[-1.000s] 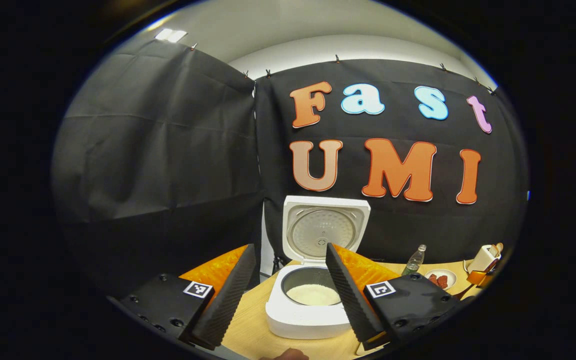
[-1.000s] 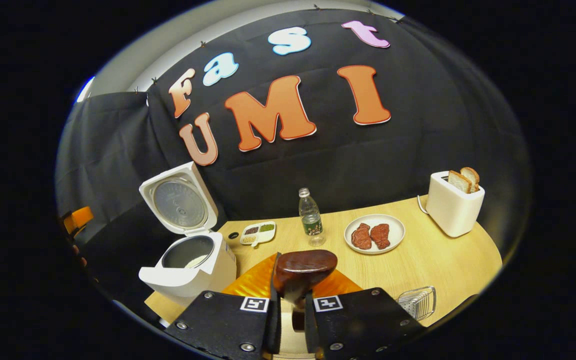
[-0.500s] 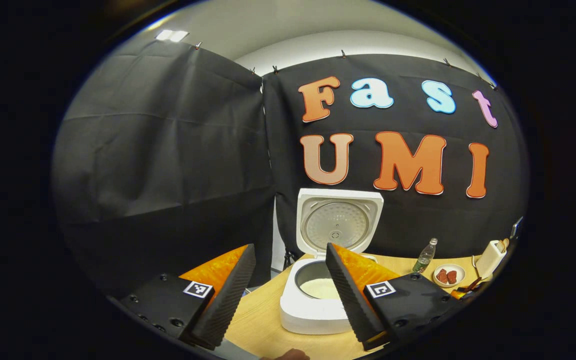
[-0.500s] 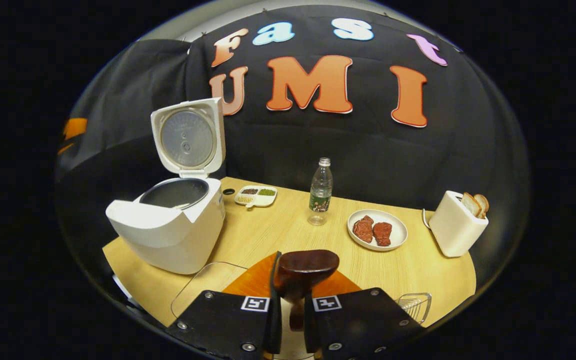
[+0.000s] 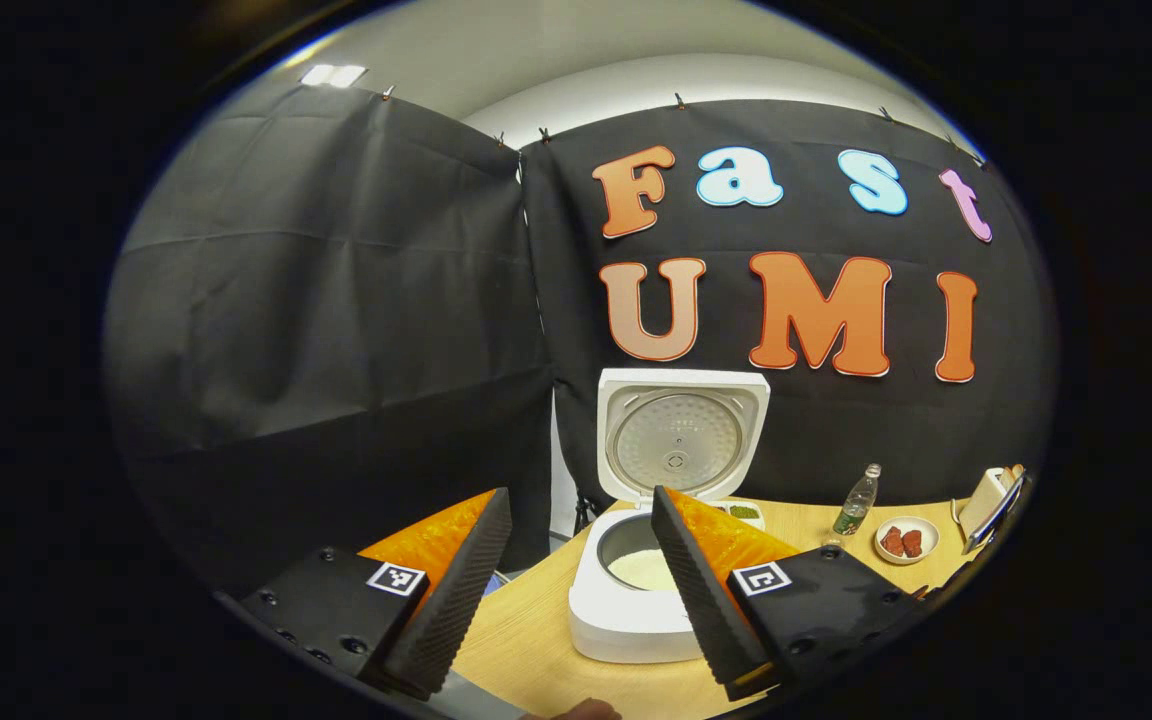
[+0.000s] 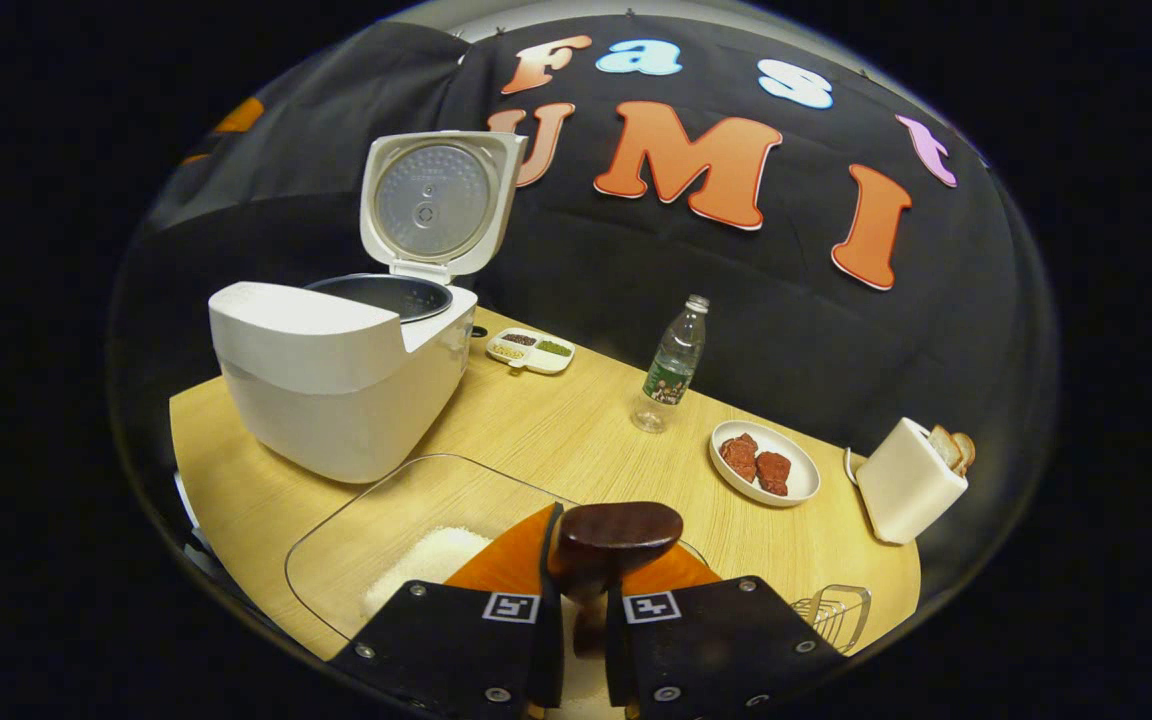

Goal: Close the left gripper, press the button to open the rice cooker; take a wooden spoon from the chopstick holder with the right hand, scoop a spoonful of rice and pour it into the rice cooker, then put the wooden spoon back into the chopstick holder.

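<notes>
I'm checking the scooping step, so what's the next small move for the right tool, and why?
Probably lower the wooden spoon into the rice in the glass dish: the right tool grips it just above, and the rice cooker stands open.

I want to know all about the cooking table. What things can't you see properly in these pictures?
- Wooden spoon, right gripper view: its handle is hidden between the right gripper's fingers.
- Glass dish, right gripper view: near side covered by the gripper.
- Rice cooker, left gripper view: pot partly behind a finger.
- Wire rack, right gripper view: cut off at the edge.
</notes>
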A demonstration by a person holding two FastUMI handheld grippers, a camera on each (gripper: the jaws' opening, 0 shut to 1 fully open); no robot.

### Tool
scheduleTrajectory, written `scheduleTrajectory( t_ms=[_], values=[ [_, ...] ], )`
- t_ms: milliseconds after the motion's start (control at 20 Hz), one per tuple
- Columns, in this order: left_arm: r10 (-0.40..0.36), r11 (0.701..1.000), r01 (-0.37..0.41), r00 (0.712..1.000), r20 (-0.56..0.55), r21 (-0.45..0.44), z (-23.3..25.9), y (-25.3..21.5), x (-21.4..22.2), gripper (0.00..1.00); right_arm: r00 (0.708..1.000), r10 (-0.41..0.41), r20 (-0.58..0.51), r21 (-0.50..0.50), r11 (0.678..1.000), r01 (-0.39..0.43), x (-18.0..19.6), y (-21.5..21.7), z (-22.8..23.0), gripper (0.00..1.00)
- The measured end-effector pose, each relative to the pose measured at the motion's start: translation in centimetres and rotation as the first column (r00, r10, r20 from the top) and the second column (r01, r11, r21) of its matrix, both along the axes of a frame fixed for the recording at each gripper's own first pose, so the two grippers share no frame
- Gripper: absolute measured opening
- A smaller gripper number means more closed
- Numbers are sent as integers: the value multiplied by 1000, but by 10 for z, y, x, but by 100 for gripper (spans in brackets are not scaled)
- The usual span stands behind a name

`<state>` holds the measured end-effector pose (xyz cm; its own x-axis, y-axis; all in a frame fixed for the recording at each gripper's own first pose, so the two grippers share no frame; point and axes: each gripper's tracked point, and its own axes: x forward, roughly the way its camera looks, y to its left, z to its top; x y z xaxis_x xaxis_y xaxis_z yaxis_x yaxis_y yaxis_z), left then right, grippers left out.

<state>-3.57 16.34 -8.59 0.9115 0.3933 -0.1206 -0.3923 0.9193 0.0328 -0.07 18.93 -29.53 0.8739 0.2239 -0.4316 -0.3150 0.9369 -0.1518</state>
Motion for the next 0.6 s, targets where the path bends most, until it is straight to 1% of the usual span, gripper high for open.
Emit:
scheduleTrajectory(
  t_ms=[50, 100, 150, 200, 250, 350, 450, 500, 600],
  values=[
    [-3, 1000, 3, 1000, -4, 2, -1, 0, -1, 94, 1000, -7, 5, -2, 1000, 7, -3, 4, -2, 20],
    [-2, 1000, 2, 1000, -6, 6, 0, 1, -1, 94, 1000, -10, 17, -1, 1000, 10, -4, 6, -1, 17],
    [-1, 1000, 1, 1000, -10, 10, -1, 3, -2, 94, 1000, -11, 13, 15, 1000, 10, -3, 12, -4, 17],
    [-1, 1000, 1, 1000, -12, 10, -2, 4, -3, 96, 1000, -17, 16, 22, 1000, 17, -10, 11, 1, 16],
    [-3, 1000, 3, 1000, -16, 10, -3, 5, -4, 94, 1000, -18, 10, 42, 999, 18, -8, 15, -1, 17],
    [-1, 1000, 1, 1000, -25, 10, -6, 8, -7, 96, 1000, -23, -8, 110, 994, 24, -9, 23, 2, 16],
    [1, 1000, -1, 1000, -28, 0, -7, 11, -8, 94, 999, -32, -35, 178, 983, 37, -8, 31, 6, 17],
    [2, 1000, -2, 1000, -27, -1, -6, 13, -8, 96, 998, -36, -51, 211, 976, 46, -9, 35, 7, 17],
    [5, 1000, -5, 1000, -28, 0, -8, 16, -11, 94, 996, -34, -88, 273, 960, 56, -9, 44, 8, 16]
  ],
)
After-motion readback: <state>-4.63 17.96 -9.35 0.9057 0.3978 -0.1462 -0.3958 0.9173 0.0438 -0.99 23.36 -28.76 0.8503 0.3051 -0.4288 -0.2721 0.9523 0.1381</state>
